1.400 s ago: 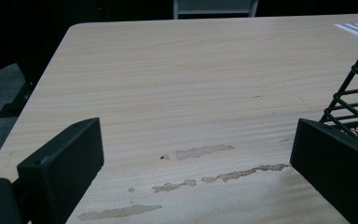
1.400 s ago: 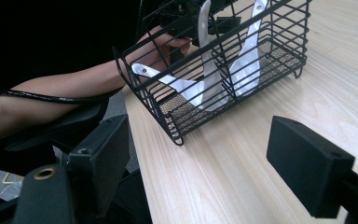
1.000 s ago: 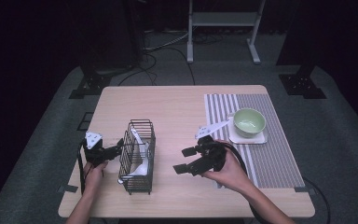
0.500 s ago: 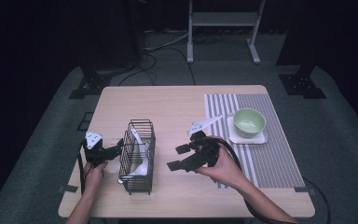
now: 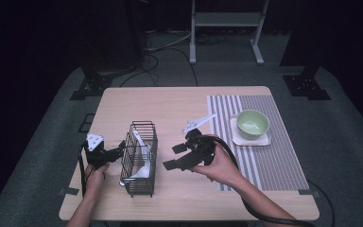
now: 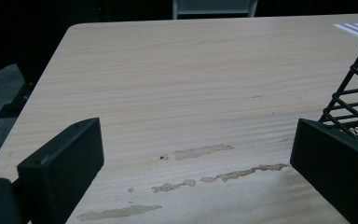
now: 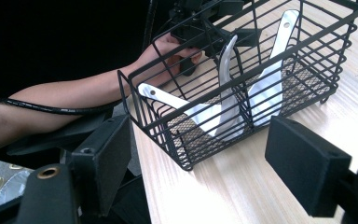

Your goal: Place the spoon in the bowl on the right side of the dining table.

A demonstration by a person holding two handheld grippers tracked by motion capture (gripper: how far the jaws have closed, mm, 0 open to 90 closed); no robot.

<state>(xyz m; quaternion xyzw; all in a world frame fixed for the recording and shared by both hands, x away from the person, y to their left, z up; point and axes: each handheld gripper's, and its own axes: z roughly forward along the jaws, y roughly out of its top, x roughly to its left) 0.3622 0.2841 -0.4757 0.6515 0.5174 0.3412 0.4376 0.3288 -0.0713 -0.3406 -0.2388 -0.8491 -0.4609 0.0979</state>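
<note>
- A light wooden table (image 5: pixel 179 106) is standing on a grey carpet, its top showing pale scuff marks (image 6: pixel 205 151) near the left edge.
- A black wire basket (image 5: pixel 139 158) is sitting on the front left part of the table, holding white spoons (image 7: pixel 223 100).
- A striped mat (image 5: pixel 264 137) is lying along the right side.
- On the mat, a white square plate (image 5: pixel 250 138) is carrying a green bowl (image 5: pixel 253 123).
</note>
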